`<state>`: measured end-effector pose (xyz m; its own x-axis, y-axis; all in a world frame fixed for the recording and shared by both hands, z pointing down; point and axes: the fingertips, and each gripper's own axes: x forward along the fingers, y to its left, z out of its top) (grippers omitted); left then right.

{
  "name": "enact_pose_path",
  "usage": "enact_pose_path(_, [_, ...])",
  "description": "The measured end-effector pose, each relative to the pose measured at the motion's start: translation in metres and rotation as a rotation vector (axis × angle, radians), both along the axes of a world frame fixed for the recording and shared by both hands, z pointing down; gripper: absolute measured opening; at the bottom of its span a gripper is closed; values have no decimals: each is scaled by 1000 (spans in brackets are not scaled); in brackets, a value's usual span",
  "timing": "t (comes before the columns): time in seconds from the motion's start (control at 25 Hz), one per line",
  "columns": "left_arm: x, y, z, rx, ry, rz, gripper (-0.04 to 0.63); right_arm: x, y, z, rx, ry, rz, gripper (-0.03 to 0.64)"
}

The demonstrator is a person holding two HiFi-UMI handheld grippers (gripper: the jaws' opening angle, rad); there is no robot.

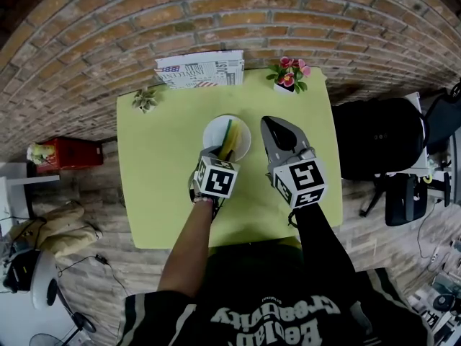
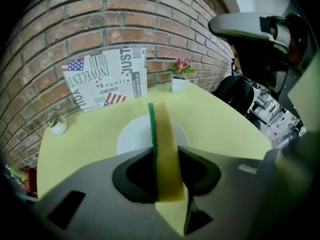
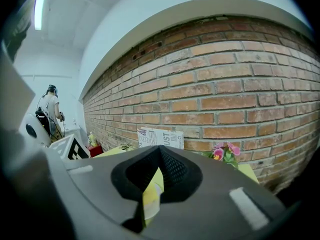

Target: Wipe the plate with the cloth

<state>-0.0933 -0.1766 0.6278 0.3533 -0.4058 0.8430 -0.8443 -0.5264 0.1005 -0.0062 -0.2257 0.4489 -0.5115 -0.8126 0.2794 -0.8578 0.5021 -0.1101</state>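
The left gripper (image 1: 214, 156) is clamped on the yellow-and-green cloth (image 1: 230, 138), held on edge over the white plate (image 1: 215, 131) on the green table (image 1: 162, 164); the right gripper (image 1: 269, 124) hangs just beside, jaws together, empty

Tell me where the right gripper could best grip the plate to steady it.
Probably the plate's right rim, nearest the right gripper, coming in low from the right. It lies flat on the table, so only the thin edge offers a hold, and the sponge in the left gripper stands over its middle.
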Motion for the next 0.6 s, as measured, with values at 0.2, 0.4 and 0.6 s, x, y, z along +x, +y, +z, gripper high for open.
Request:
enact_pose_path(0.2, [-25,-1,1,-14,-41,-58,127,-7,1,-2,4,-6,-13,9])
enact_pose_path(0.4, [-48,3,0,-26,-71,-89,127,-13,1,-4,8,-10,-24,9])
enact_pose_path(0.6, [-69,7,-3,-16,-83,-125,127,-18,2,-5,11,-13,-33,9])
